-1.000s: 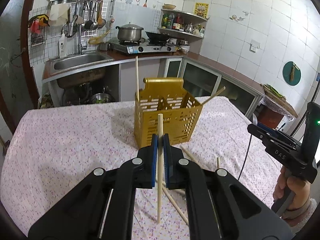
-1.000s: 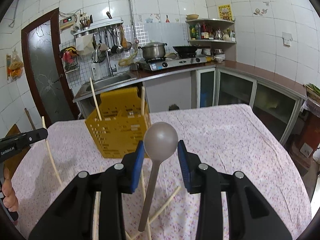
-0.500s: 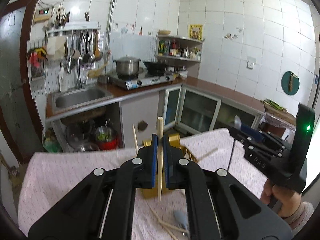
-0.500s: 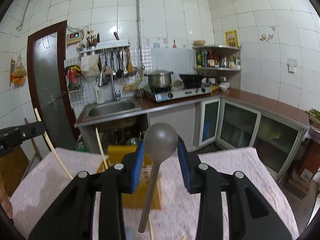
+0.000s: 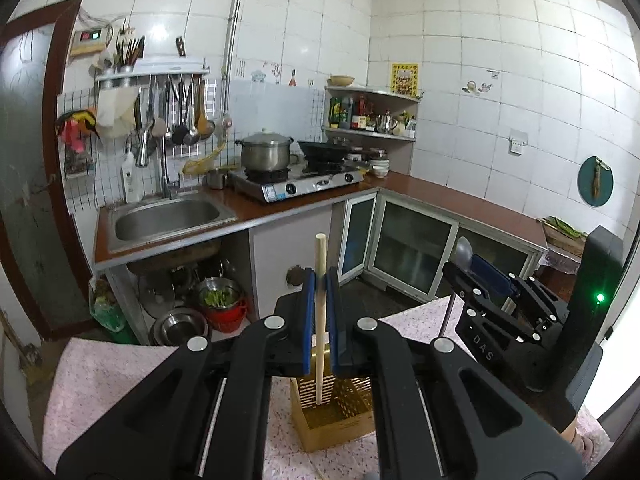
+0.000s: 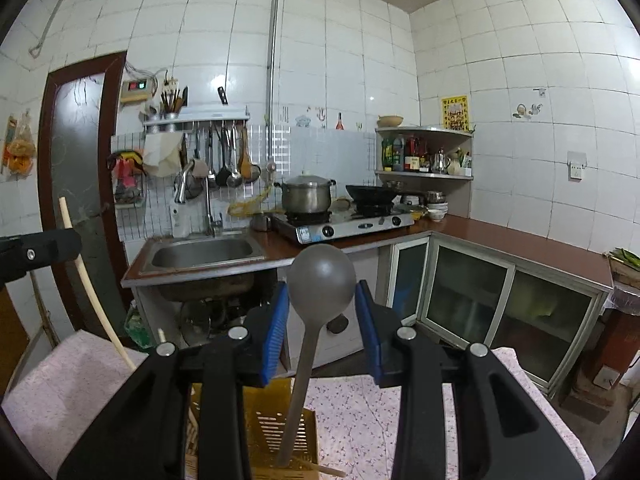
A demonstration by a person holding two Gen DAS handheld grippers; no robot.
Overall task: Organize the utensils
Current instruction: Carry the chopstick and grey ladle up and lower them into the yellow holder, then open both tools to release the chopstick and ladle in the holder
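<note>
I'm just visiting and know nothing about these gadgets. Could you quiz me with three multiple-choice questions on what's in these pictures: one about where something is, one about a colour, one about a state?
1. Where does the steel pot stand?
A. In the sink
B. On the gas stove
C. On the corner shelf

2. What colour is the utensil holder on the table?
A. Yellow
B. Red
C. White

3. How is the left gripper holding up?
A. Wide open, nothing in it
B. Shut on a spoon
C. Shut on a chopstick

Answers:
1. B, the pot sits on a burner of the gas stove, right of the sink.
2. A, its slotted walls are yellow under both grippers.
3. C, the blue pads pinch the upright chopstick; the grey spoon is in the right gripper.
</note>
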